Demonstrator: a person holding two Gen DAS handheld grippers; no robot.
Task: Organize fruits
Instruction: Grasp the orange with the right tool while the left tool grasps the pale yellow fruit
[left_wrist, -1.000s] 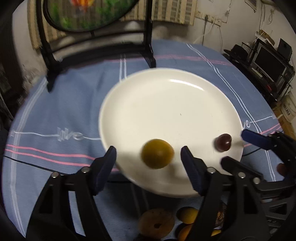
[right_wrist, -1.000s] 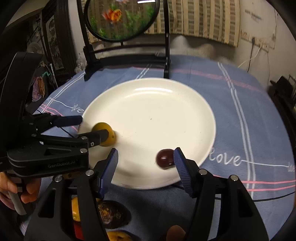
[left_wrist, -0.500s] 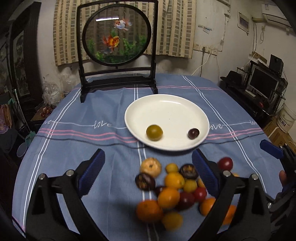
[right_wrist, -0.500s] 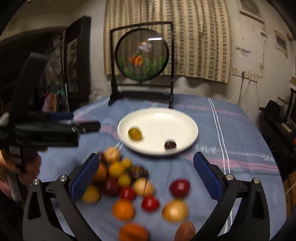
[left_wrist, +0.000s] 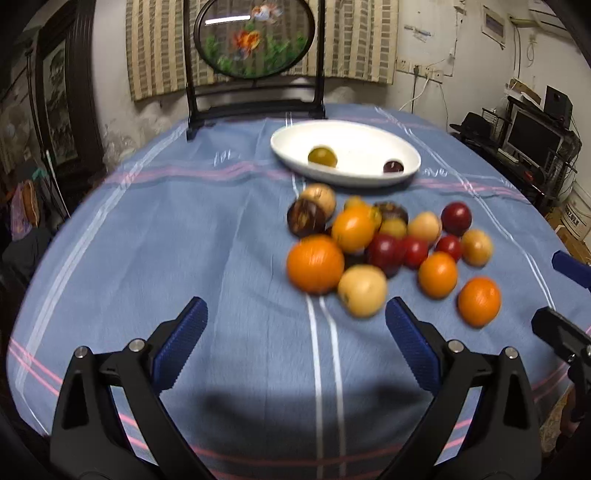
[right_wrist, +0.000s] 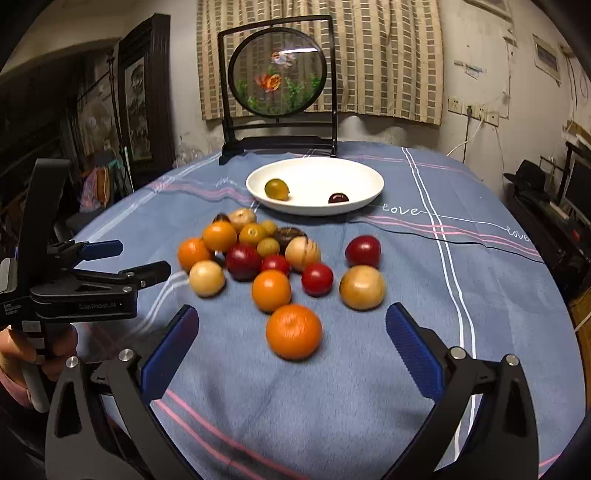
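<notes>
A white plate (left_wrist: 369, 177) (right_wrist: 354, 170) sits mid-table and holds a yellow-green fruit (left_wrist: 322, 156) (right_wrist: 276, 189) and a dark red fruit (left_wrist: 393, 167) (right_wrist: 338, 198). Several oranges, red, tan and dark fruits lie in a pile (left_wrist: 384, 243) (right_wrist: 273, 258) on the blue cloth in front of the plate. My left gripper (left_wrist: 295, 347) is open and empty, near the pile's left side; it also shows in the right wrist view (right_wrist: 129, 258). My right gripper (right_wrist: 291, 350) is open and empty, just behind an orange (right_wrist: 294, 331).
A round goldfish screen on a black stand (left_wrist: 255, 48) (right_wrist: 279, 81) stands behind the plate. A thin black cable (right_wrist: 461, 242) runs across the cloth to the right. Dark furniture stands left, shelves with a monitor (left_wrist: 532, 136) right.
Both grippers have pulled back from the plate toward the table's near edge, open and empty. The two fruits stay on the plate, and the fruit pile has come into view.
</notes>
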